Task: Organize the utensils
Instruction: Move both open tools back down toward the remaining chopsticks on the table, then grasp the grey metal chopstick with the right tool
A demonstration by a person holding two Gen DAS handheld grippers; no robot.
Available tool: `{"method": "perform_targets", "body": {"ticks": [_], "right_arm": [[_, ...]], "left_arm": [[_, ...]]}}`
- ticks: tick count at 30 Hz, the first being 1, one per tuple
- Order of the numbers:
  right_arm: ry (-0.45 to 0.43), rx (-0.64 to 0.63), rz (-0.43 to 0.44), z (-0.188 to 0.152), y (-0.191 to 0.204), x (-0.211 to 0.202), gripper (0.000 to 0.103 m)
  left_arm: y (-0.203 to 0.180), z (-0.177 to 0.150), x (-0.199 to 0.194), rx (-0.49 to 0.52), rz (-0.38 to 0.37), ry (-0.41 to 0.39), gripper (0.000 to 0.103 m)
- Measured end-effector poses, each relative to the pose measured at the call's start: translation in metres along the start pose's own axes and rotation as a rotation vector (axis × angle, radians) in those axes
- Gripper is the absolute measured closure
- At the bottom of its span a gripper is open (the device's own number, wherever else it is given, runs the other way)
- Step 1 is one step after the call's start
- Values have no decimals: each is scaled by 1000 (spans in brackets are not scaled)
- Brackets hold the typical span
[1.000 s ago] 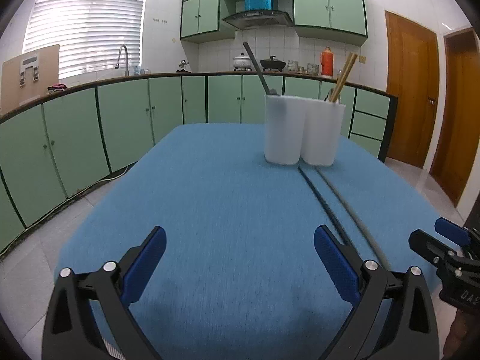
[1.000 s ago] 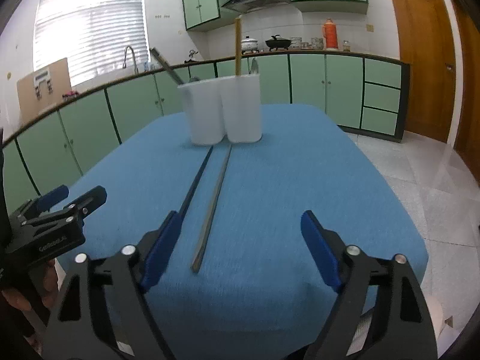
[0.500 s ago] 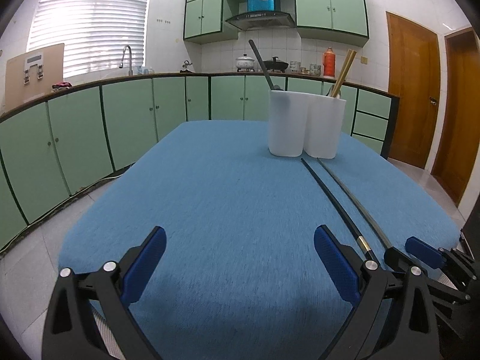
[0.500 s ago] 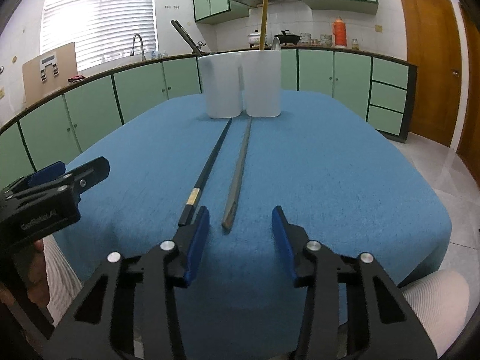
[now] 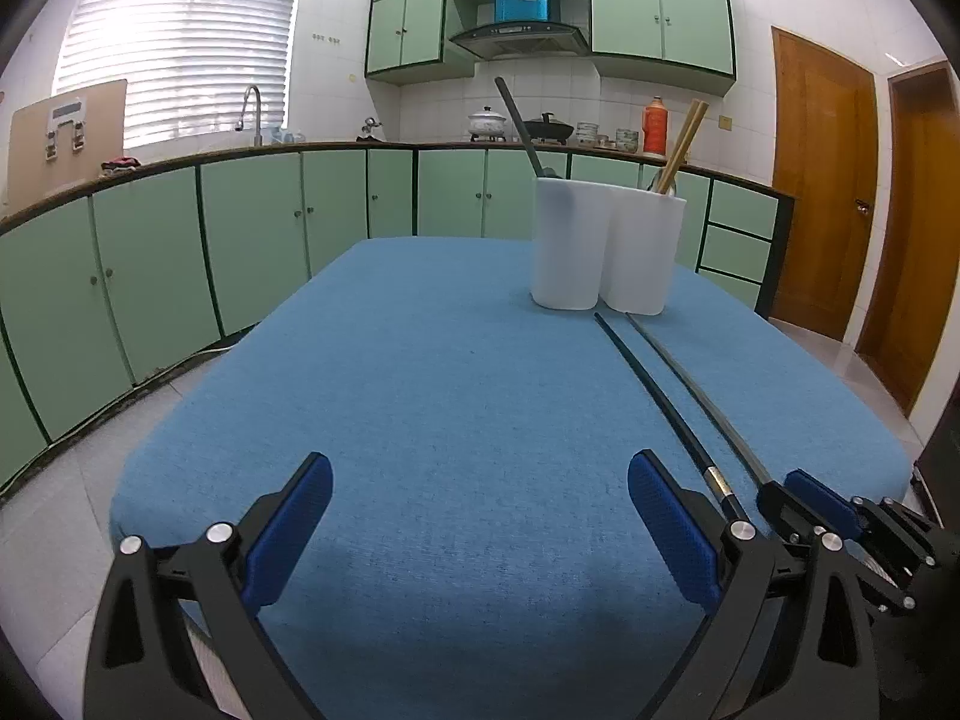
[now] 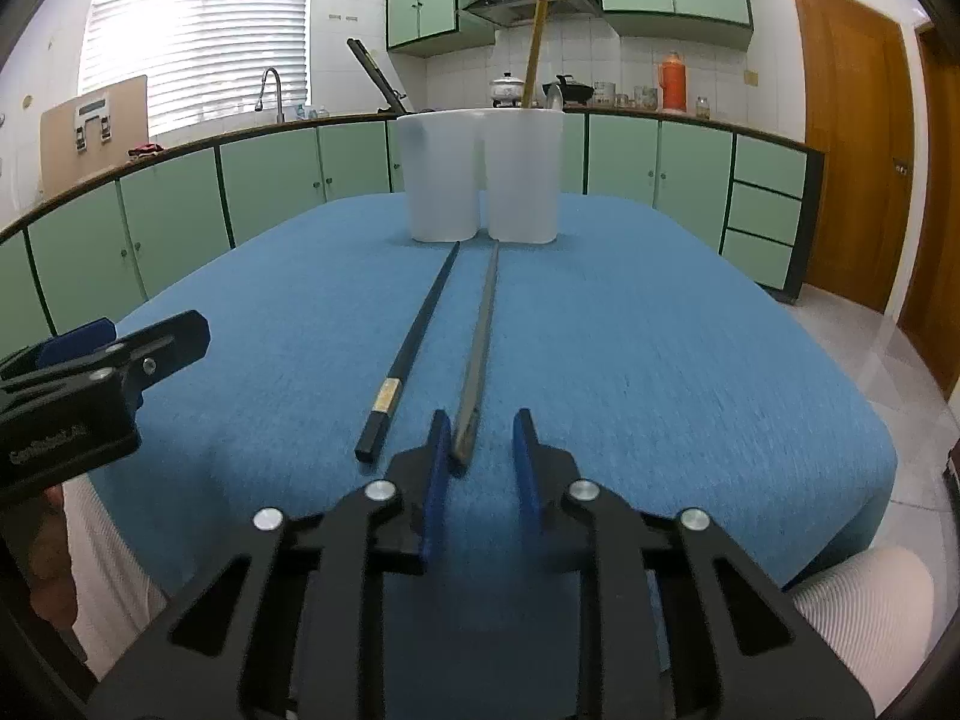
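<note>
A white two-compartment holder (image 5: pixel 606 246) (image 6: pixel 483 180) stands at the far middle of the blue table (image 5: pixel 420 390). Its left cup holds a dark handle, its right cup wooden chopsticks. A black chopstick (image 6: pixel 420 336) (image 5: pixel 660 396) and a grey chopstick (image 6: pixel 483 324) (image 5: pixel 696 390) lie side by side, pointing at the holder. My right gripper (image 6: pixel 483 456) (image 5: pixel 804 492) is low at the grey chopstick's near end. Its jaws are closing with that end between them, close to the left pad and clear of the right one. My left gripper (image 5: pixel 480 516) (image 6: pixel 108 348) hovers open over bare cloth to the left.
The table's near edge runs just below both grippers. A person's white-clad leg (image 6: pixel 864 600) shows at the lower right. Green cabinets (image 5: pixel 240 240) line the left and back walls, and wooden doors (image 5: pixel 822 192) stand on the right.
My right gripper has come forward and down to the grey chopstick's near end, and its jaws have narrowed from wide open to a small gap. The left gripper has stayed put.
</note>
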State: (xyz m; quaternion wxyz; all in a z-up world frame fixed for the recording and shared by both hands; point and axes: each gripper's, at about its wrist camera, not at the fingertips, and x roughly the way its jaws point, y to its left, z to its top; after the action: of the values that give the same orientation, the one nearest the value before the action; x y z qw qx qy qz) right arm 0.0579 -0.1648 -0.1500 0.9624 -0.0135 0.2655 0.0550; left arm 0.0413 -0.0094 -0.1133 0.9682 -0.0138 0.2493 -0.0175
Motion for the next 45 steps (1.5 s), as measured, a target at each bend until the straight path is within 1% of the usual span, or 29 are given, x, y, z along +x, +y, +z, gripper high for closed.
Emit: {"method": "perform_targets", "body": {"ticks": [2,4,9,15,20,24,25,27,29,32,35,36,40,42,45], "right_arm": [[-12,-28,-18,-1,4,1,92],[-17,-38,-23,-2,7,1,96],[-20,-15,-23,0,4,2,98],[-26,35,-52,0,-8,-2,98],[-19,107,-78,1,-29,-9,98],[-16,147,-97,0,-47,-11,98],[-15,155,-97,0,-51,-11,98],[-15,169,-97,0,-58,-12,98],[-16,174,-95,-1,-63,-12,98],[-17,185,-91,-1,-70,-13,98],[-19,195,-85,-2,-76,-14,98],[-21,197,-84,-3,-76,-15,98],[-24,208,-78,-5,-82,-17,98],[-25,211,-74,-7,-84,-19,98],[-27,213,-69,-9,-85,-21,98]], "left_arm": [[1,0,-1,-2,-3,0,6],[1,0,-2,-5,-5,-1,6],[0,1,-4,-8,-9,-1,6],[-7,-1,-4,-8,-22,8,6],[-19,-2,-4,-4,-53,15,7],[-36,-6,1,3,-90,40,8],[-40,-7,2,5,-95,45,9],[-47,-8,7,10,-106,63,17],[-54,-10,12,12,-123,83,21],[-63,-13,14,5,-136,94,23],[-72,-15,16,12,-138,105,31],[-75,-16,17,13,-137,109,34],[-83,-20,15,14,-116,98,41],[-86,-21,14,7,-112,97,49],[-90,-22,13,5,-98,95,57]]}}
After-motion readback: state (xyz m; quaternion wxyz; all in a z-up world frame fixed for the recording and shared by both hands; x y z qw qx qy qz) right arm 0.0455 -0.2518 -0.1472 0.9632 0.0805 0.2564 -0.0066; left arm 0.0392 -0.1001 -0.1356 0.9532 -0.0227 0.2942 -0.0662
